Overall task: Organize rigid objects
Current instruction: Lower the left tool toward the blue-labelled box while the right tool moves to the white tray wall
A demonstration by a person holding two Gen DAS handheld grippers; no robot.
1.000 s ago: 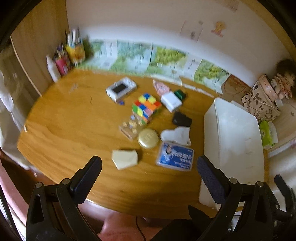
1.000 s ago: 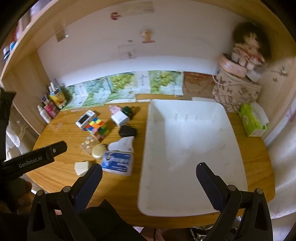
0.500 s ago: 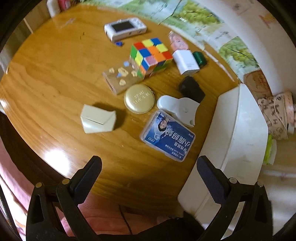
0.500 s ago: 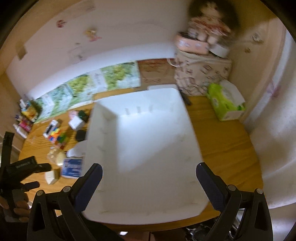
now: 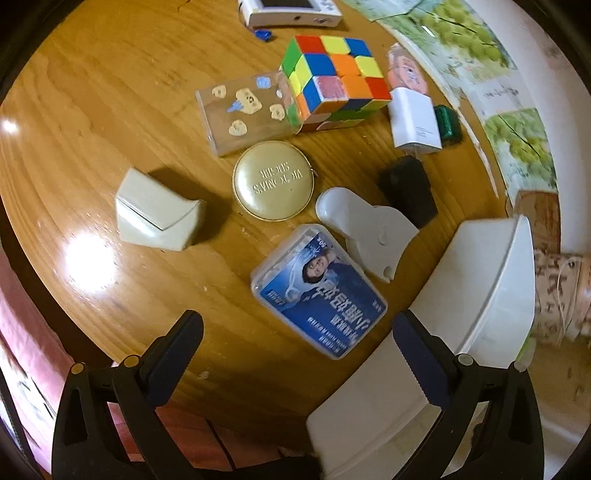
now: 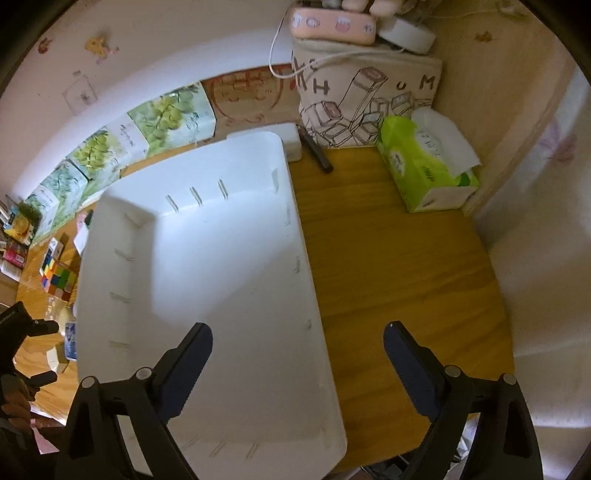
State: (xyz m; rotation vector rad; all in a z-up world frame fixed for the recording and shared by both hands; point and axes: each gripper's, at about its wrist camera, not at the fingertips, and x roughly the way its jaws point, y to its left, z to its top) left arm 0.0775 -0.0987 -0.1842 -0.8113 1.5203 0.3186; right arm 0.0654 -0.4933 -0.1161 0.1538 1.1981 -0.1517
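Note:
My left gripper (image 5: 297,341) is open and empty, hovering just in front of a blue-labelled clear plastic case (image 5: 318,290). Beyond it lie a white plastic clip-like piece (image 5: 364,229), a gold round tin (image 5: 273,181), a beige wedge box (image 5: 157,212), a clear sticker box (image 5: 243,110), a Rubik's cube (image 5: 334,79), a white charger (image 5: 415,120) and a black object (image 5: 408,190). The white bin (image 5: 491,295) stands to their right. My right gripper (image 6: 297,349) is open and empty over the empty bin's (image 6: 207,280) right rim.
A white handheld device (image 5: 291,11) lies at the table's far side. In the right wrist view, a green tissue pack (image 6: 424,166), a printed fabric bag (image 6: 365,99) and a black pen (image 6: 316,151) sit behind the bin. The wooden table's front edge (image 5: 92,314) is close.
My left gripper has dropped down and forward toward the blue-labelled case. My right gripper has swung right, from over the bin's middle to its right rim.

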